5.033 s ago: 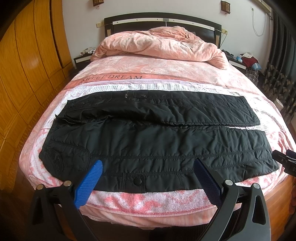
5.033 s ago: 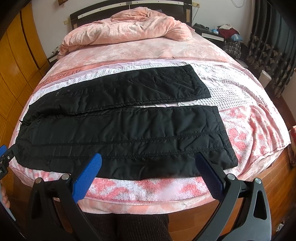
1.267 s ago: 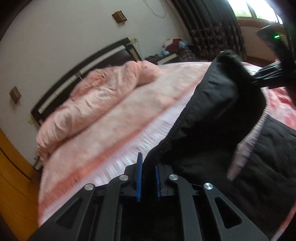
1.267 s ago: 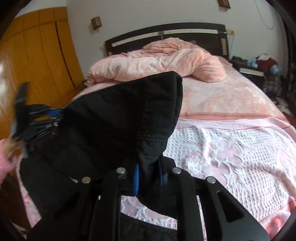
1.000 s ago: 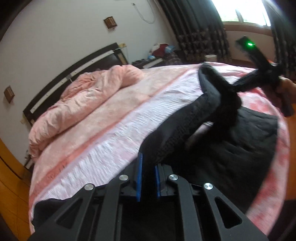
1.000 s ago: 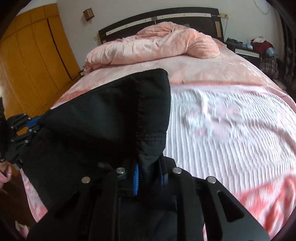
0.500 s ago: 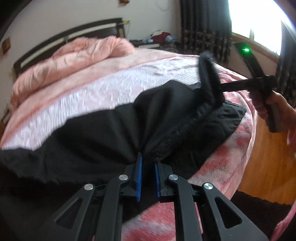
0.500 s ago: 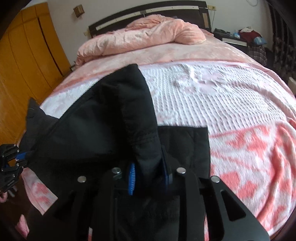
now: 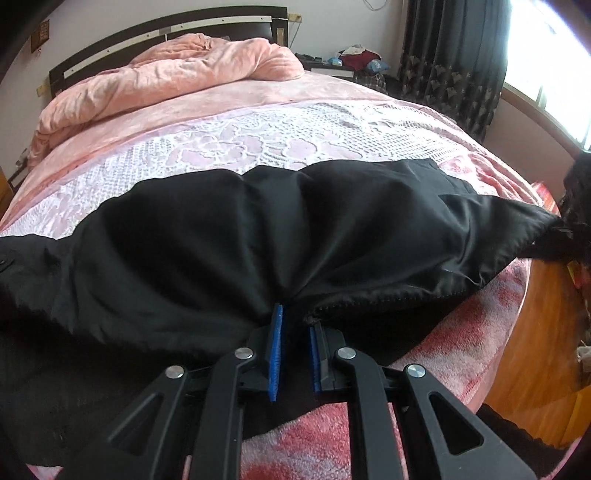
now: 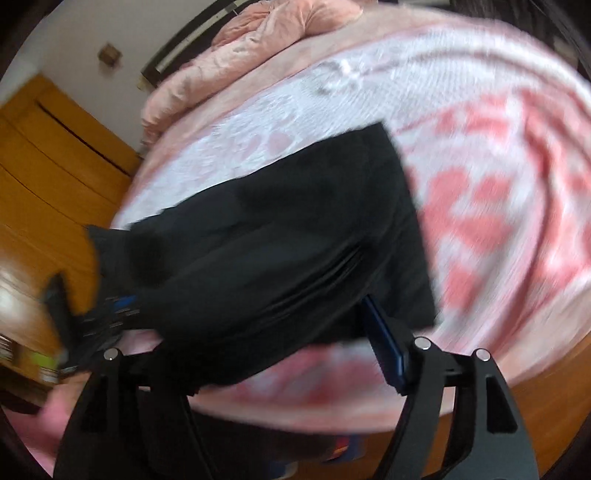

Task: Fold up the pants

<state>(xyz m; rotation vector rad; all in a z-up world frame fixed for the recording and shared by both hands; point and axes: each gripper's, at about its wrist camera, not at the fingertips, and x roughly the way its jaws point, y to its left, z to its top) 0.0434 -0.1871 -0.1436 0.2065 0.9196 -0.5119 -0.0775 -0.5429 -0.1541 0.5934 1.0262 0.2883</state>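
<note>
The black pants [image 9: 258, 236] lie across the near end of the bed [image 9: 295, 147], one leg folded over the other. My left gripper [image 9: 293, 321] is shut on the pants' near edge, with cloth bunched between its blue pads [image 9: 276, 354]. The right wrist view is blurred. There my right gripper [image 10: 266, 332] has its jaws opening wide over the pants [image 10: 280, 240] at the hem end. One blue pad [image 10: 384, 339] stands free of the cloth; the other finger is hidden under the black fabric. The left gripper [image 10: 110, 314] and a hand [image 10: 55, 417] show at the left.
A heaped pink duvet [image 9: 166, 77] lies at the dark headboard [image 9: 166, 26]. A cluttered nightstand [image 9: 351, 61] and dark curtains [image 9: 450, 66] stand right of the bed. A wooden wardrobe [image 10: 55, 166] is on the left. The bed's wooden foot panel [image 9: 535, 332] drops away below the pink cover.
The lifted leg has come down flat onto the other one. My right gripper's jaws have parted and let its corner go. My left gripper has sunk toward the bed, still gripping.
</note>
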